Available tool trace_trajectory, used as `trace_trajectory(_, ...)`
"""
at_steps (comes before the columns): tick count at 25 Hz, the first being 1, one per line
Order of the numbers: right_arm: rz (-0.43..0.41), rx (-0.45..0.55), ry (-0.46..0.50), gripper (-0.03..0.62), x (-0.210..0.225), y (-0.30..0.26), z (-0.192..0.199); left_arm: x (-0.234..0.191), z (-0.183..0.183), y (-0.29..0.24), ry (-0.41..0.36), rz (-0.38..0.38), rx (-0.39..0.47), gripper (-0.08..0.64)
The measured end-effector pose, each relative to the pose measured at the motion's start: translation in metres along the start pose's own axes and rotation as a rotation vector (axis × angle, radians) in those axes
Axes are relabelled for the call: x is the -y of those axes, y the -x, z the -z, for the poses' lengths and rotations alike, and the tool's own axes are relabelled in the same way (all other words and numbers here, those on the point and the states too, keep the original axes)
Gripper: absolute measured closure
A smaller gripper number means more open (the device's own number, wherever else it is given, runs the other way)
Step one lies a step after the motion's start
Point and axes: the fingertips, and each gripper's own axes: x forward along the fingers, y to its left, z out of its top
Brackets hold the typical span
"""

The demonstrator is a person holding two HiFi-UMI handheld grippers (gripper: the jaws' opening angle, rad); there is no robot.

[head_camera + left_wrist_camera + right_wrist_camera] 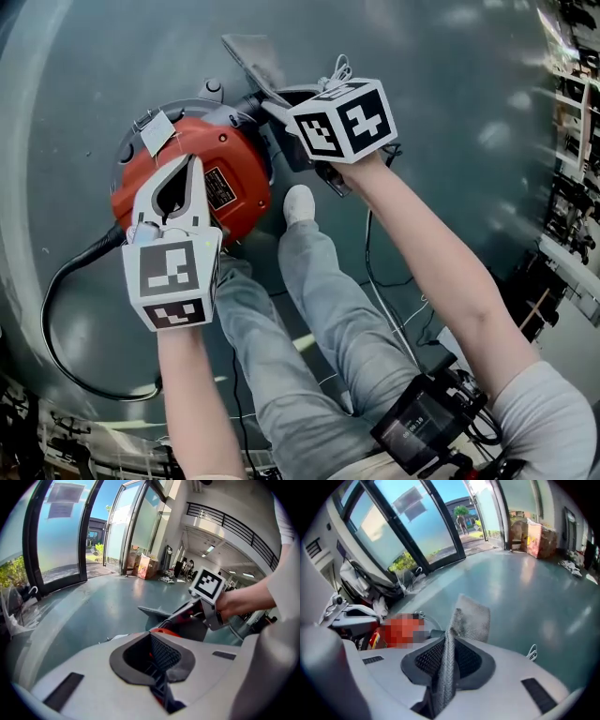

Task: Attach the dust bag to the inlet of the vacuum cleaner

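Observation:
A red round vacuum cleaner (234,159) stands on the grey floor. My left gripper (194,162) is over its top, jaws shut with nothing between them; in the left gripper view (158,660) only a strip of the red body (164,631) shows past the tips. At the vacuum's far right side, my right gripper (277,105) is shut on a grey mesh dust bag (251,58). The bag (471,618) stands up out of the right gripper (446,660), pinched by its lower edge, and shows as a flat grey sheet (154,612) in the left gripper view.
A black hose (58,309) loops from the vacuum's left side over the floor. A paper tag (157,132) hangs on the vacuum. The person's legs and white shoe (298,202) are beside it. A white cord (339,69) lies beyond the right gripper. Glass doors (61,531) stand behind.

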Motion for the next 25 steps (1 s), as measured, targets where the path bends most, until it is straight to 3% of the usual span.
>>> trace_trajectory(2,0.030,0.034,0.034,0.531,-0.001,0.006,0.016,-0.002,0.000,-0.001,0.031,0.013,-0.007,0.554)
trace_trajectory(5,0.094,-0.044,0.134,0.531,-0.002,0.000,0.019,-0.002,0.001,-0.001,0.001,-0.013,-0.012,0.554)
trace_trajectory(9,0.029,0.038,0.021,0.531,-0.002,0.000,0.002,-0.001,0.000,-0.001,0.000,0.000,-0.013,0.554)
trace_trajectory(12,0.022,0.061,0.063,0.530,0.001,0.011,0.020,-0.003,0.003,-0.003,0.009,-0.007,-0.016,0.554)
trace_trajectory(16,0.060,0.079,0.115,0.529,0.006,0.031,0.013,-0.003,0.003,-0.002,-0.014,-0.028,-0.014,0.554)
trace_trajectory(20,0.101,-0.005,0.154,0.491,0.007,0.025,0.027,-0.004,0.003,-0.003,-0.012,-0.034,-0.009,0.554)
trace_trajectory(25,0.197,-0.195,0.320,0.480,0.015,0.005,0.055,-0.004,0.004,-0.005,-0.016,-0.036,-0.008,0.554)
